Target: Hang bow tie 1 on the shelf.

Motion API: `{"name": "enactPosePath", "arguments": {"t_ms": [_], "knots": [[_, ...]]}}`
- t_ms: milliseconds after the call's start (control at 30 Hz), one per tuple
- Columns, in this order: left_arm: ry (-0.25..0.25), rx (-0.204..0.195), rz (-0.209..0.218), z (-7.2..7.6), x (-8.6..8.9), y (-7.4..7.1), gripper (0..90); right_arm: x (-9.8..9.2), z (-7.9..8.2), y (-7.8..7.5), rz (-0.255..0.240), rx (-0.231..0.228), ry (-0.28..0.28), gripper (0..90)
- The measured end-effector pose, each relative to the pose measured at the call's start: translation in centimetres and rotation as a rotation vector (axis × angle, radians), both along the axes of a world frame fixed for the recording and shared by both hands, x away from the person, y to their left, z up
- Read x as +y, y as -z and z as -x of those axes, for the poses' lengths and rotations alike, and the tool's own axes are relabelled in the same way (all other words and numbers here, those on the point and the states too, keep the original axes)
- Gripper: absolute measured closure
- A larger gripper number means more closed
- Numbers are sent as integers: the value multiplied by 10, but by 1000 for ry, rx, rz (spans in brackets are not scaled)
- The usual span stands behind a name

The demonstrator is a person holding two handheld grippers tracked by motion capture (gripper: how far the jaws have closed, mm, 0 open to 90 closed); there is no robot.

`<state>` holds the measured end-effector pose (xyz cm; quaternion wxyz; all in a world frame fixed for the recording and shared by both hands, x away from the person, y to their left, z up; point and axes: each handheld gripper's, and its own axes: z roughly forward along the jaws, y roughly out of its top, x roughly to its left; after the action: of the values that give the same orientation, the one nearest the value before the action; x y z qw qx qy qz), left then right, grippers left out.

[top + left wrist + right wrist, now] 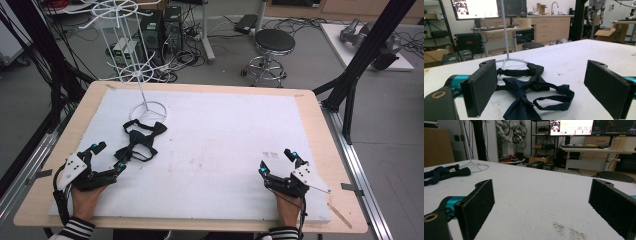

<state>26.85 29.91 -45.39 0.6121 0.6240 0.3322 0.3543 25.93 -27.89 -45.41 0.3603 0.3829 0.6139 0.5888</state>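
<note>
Two bow ties lie on the table: one navy bow tie [520, 105] and one black bow tie [534, 70]. One white wire rack [131, 55]. Two grippers: left gripper [107, 157], right gripper [276, 161].

White wire rack stand [131, 75] on the padded table [225, 150]; black stool [274, 42] beyond it.

A dark navy fabric bow tie [524, 105] lies beside a black fabric bow tie [534, 71] on the white foam table cover [225, 150]. Both grippers [107, 157] [277, 160] are black with teal joints. At twelve o'clock stands a white wire rack [125, 45]. The sleeves [75, 230] are black-and-white striped.
</note>
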Motion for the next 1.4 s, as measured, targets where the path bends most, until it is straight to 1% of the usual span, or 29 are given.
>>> {"name": "enactPosePath", "arguments": {"t_ms": [67, 133, 200, 267, 500, 700, 833, 867, 900, 933, 1100, 1233, 1300, 1367, 1400], "knots": [[-2, 1, 1, 0, -1, 0, 119, 0, 0, 0, -1, 1, 0, 58], [-3, -2, -10, 0, -2, -1, 119, 0, 0, 0, -4, 0, -1, 58], [1, -6, -7, 0, -3, -3, 119, 0, 0, 0, -4, 0, -1, 58], [8, -8, -17, 1, -4, -8, 119, 0, 0, 0, -4, 0, 0, 58], [12, 5, -53, -3, -4, -29, 119, 0, 0, 0, -2, -1, 0, 58], [17, 37, -90, -7, -1, -48, 120, 0, 0, 0, -1, -2, 1, 58], [24, 81, -101, -12, 3, -57, 120, 0, 0, 0, -2, 1, 0, 58], [30, 97, -109, -14, 4, -59, 120, 0, 0, 0, -2, 1, 1, 58], [34, 105, -113, -15, 5, -61, 120, 0, 0, 0, -2, 1, 1, 58], [39, 120, -127, -17, 6, -64, 120, 0, 0, 0, -3, 1, 2, 58], [54, 164, -126, -24, 9, -73, 120, 0, 0, 0, -1, 1, 1, 58], [75, 207, -135, -31, 12, -78, 120, 0, 0, 0, -3, 0, 1, 58], [87, 235, -128, -34, 13, -80, 120, 0, 0, 0, -2, -2, 0, 58], [88, 258, -135, -36, 13, -82, 121, 0, 0, 0, -2, -5, 1, 58], [91, 263, -142, -38, 14, -83, 121, 0, 0, 0, -2, -5, 1, 58]]}}
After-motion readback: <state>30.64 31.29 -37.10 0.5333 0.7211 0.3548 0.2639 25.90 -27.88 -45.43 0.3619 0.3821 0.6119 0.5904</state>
